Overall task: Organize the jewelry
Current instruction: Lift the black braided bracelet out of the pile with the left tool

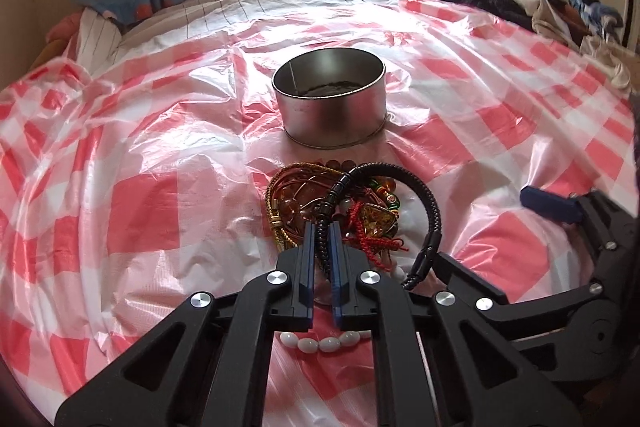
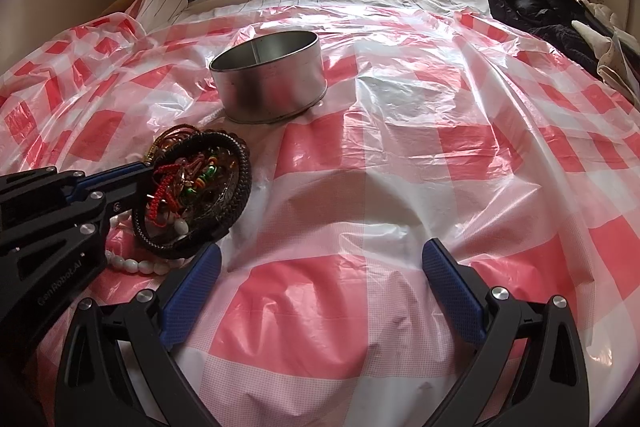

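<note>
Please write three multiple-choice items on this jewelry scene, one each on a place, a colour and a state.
1. Where does the metal tin stand relative to the jewelry pile?
A. Beyond it, apart
B. On top of it
C. Under the sheet

2. What colours are the checks of the plastic sheet?
A. Blue and yellow
B. Red and white
C. Green and black

3. How does the left gripper stand?
A. Wide open over the tin
B. Shut on a black braided cord
C. Shut on the white beads

Answers: 1 A, sheet shows between tin and pile. 2 B, red and white squares cover the bed. 3 B, the cord runs between the closed blue pads.
</note>
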